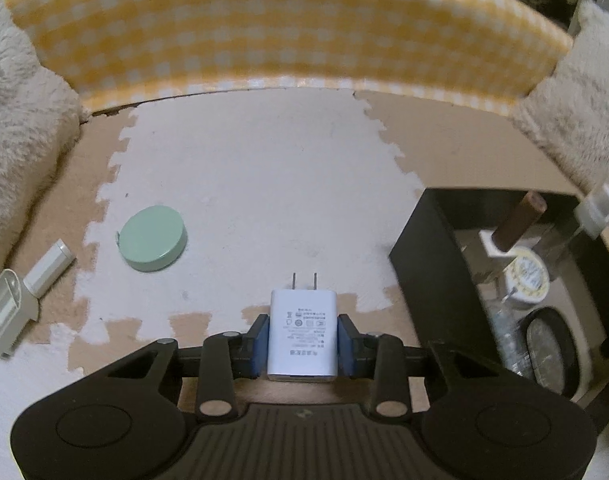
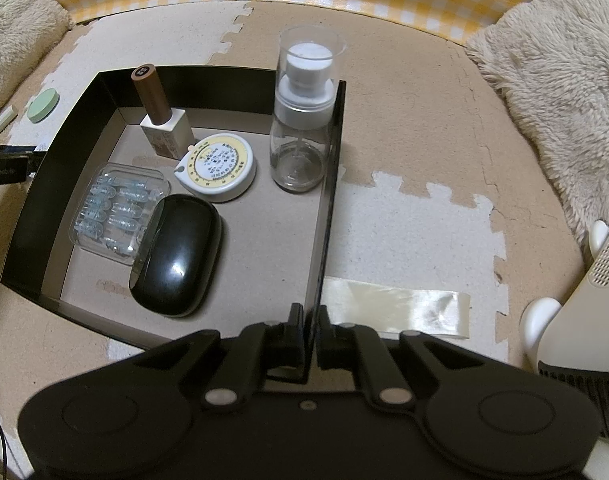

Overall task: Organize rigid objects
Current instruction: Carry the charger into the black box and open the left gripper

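Nearest you: your left gripper has its jaws clamped on the white charger by its flat sides, prongs pointing away, held above the foam floor mat. Your right gripper has its jaws pinched narrow on the near right wall of the black box, steadying it.

In the box, near to far: black case, clear capsule box, yellow tape measure, brown-capped bottle, and the spray bottle upright against the right wall.

Still out on the mat to the left: green round tin, white stick and grey device. Beyond, the yellow checked cloth.

Risks, as I judge them: the charger's smooth sides could slip if you swing fast. The free floor in the box is small, so a careless drop may knock the bottles over. Tugging the pinched wall could tip the spray bottle.
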A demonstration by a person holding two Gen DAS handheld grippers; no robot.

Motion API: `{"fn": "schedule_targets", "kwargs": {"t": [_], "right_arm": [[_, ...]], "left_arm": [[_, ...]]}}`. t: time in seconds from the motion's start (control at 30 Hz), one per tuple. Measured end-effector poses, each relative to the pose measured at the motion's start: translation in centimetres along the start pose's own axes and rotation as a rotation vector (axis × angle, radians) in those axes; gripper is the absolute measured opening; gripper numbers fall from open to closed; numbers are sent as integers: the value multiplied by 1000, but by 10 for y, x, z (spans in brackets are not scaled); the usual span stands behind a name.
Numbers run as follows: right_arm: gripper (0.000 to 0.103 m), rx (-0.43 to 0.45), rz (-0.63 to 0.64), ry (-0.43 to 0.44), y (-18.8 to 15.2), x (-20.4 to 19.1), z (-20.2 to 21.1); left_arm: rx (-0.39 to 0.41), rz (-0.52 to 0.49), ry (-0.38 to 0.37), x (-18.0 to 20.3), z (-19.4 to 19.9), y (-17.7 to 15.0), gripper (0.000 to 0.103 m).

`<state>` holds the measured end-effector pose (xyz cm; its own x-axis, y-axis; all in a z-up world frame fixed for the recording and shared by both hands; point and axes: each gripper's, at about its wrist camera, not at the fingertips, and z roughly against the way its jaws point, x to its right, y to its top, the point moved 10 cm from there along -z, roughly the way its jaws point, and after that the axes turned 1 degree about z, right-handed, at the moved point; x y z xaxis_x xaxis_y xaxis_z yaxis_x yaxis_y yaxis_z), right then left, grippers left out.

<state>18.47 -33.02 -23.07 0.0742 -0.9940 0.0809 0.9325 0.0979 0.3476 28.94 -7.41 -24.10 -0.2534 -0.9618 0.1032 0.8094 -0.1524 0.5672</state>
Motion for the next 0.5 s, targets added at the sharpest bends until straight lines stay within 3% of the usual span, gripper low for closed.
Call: {"fn": "schedule_targets", "kwargs": {"t": [0.13,0.23,0.5], "right_arm": [[7,0,0,0,0,0,0],[7,0,0,0,0,0,0],[7,0,0,2,0,0,0]], "left_arm": [[43,18,-54,6,15,11,36],[80,-24,-106,17,32,24,36],[141,-276,-291,85,81,41,36]]}}
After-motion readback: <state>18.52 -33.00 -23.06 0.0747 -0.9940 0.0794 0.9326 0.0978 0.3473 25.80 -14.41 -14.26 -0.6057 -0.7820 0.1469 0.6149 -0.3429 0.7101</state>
